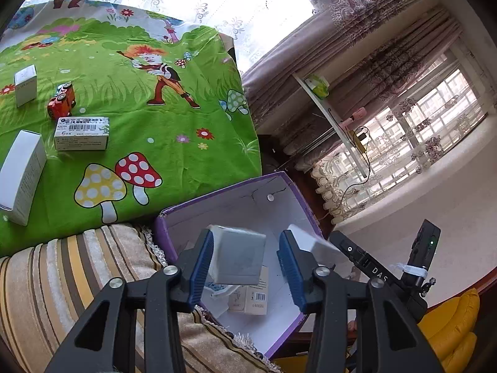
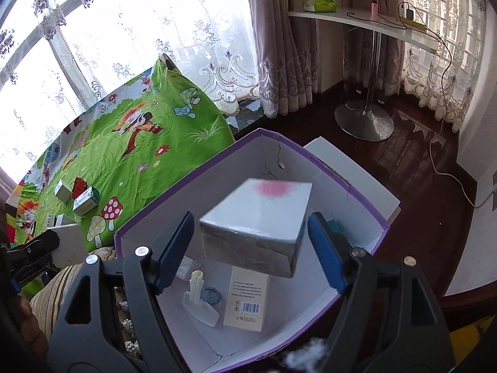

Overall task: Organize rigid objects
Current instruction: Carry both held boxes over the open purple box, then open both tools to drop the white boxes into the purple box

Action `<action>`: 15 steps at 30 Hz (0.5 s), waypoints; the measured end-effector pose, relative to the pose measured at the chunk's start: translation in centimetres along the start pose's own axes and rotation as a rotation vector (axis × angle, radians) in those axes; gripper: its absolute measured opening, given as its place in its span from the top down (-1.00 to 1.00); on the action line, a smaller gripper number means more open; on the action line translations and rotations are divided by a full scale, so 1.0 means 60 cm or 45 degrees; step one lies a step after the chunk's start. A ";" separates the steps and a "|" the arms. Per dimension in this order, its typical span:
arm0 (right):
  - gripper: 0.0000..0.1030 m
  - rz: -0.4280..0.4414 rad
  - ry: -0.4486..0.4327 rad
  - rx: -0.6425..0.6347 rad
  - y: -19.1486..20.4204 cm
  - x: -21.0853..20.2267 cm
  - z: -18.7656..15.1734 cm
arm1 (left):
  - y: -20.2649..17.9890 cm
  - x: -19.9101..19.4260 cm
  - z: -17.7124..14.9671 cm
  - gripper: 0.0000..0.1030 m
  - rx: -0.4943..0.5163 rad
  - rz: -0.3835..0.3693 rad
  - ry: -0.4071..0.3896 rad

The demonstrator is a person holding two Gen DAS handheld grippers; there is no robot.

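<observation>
My right gripper (image 2: 251,248) has its jaws wide, a white box (image 2: 259,214) loose and blurred between them over the purple-rimmed carton (image 2: 341,180). My left gripper (image 1: 245,264) is spread too, a grey box (image 1: 237,255) touching neither pad. More boxes (image 1: 82,133) and a red toy car (image 1: 62,99) lie at ten o'clock on the green cloth (image 1: 174,130).

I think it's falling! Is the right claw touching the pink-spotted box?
Cannot tell. Right wrist view: gap beside one right claw pad, the other overlaps the edge of the pink-spotted box.
</observation>
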State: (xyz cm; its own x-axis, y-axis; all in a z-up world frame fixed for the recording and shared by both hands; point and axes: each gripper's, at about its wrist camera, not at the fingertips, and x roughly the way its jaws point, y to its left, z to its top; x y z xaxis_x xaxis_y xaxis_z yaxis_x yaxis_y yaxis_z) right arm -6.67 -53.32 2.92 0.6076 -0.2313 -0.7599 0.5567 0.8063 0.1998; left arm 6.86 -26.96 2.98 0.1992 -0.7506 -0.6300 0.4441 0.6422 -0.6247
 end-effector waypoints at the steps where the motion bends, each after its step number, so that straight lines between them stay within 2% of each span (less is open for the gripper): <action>1: -0.63 -0.004 -0.008 -0.001 -0.001 0.000 -0.001 | 0.004 -0.002 0.000 -0.07 -0.015 0.002 -0.005; 5: -0.63 -0.006 -0.022 0.011 -0.005 -0.002 -0.001 | 0.021 -0.012 0.000 -0.14 -0.080 0.008 -0.011; 8: -0.64 -0.029 -0.065 0.004 -0.003 -0.011 0.001 | 0.022 -0.021 -0.001 -0.14 -0.071 0.030 -0.013; 11: -0.64 -0.044 -0.117 -0.001 -0.001 -0.025 0.004 | 0.010 -0.029 -0.004 -0.14 0.002 0.090 -0.003; 15: -0.65 -0.025 -0.141 -0.017 0.007 -0.039 0.009 | -0.022 -0.049 -0.012 -0.14 0.160 0.198 -0.057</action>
State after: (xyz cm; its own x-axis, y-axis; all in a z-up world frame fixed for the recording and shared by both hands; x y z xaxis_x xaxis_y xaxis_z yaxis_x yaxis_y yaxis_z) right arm -7.57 -52.75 5.13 0.6557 -0.3056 -0.6904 0.5622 0.8080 0.1764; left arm 5.04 -25.46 5.32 0.3111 -0.6515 -0.6919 0.5099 0.7288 -0.4569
